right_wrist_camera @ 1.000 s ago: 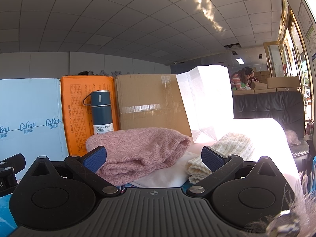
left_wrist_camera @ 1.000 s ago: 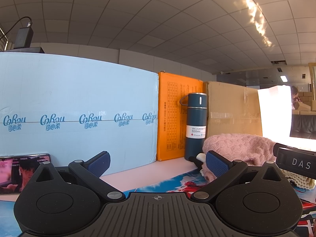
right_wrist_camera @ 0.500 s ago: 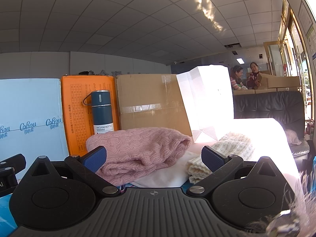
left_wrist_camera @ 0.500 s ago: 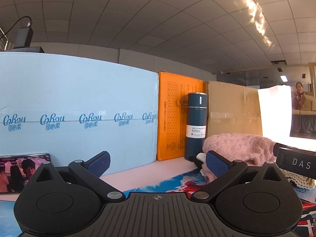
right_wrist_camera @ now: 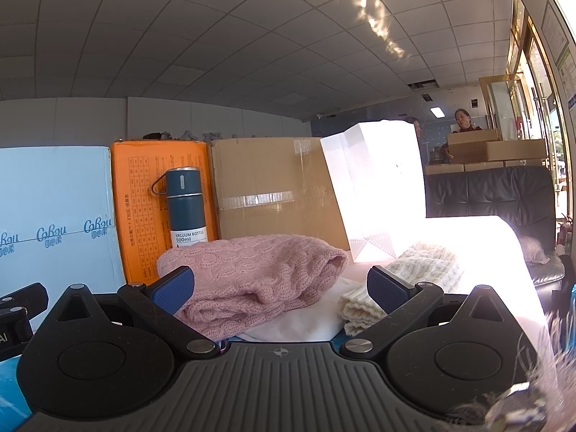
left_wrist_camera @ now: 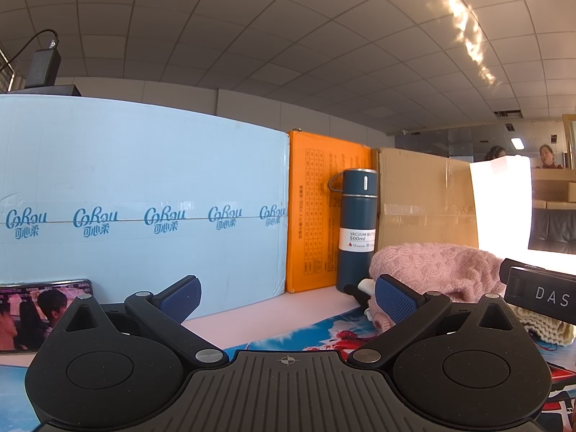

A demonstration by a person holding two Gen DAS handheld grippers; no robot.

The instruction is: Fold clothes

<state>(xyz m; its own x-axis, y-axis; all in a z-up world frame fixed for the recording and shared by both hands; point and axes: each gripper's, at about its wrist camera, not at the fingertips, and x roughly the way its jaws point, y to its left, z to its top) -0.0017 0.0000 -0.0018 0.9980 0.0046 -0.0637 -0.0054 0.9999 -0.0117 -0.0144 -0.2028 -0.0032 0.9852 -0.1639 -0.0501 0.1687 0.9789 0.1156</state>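
Both the left gripper [left_wrist_camera: 286, 297] and the right gripper [right_wrist_camera: 280, 289] sit low with jaws spread wide and nothing in them. The pink sweater [right_wrist_camera: 252, 280] lies bunched on the bench [left_wrist_camera: 252, 318] just ahead of the right one, with a cream knit [right_wrist_camera: 403, 280] beside it. I'd grab the pink one by an edge or hem, not the bulk, though I can't really tell where the hem is.

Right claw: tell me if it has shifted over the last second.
No. The right claw sits as before: the pink knit sweater and the vacuum bottle keep their places in its view, jaws equally wide open.
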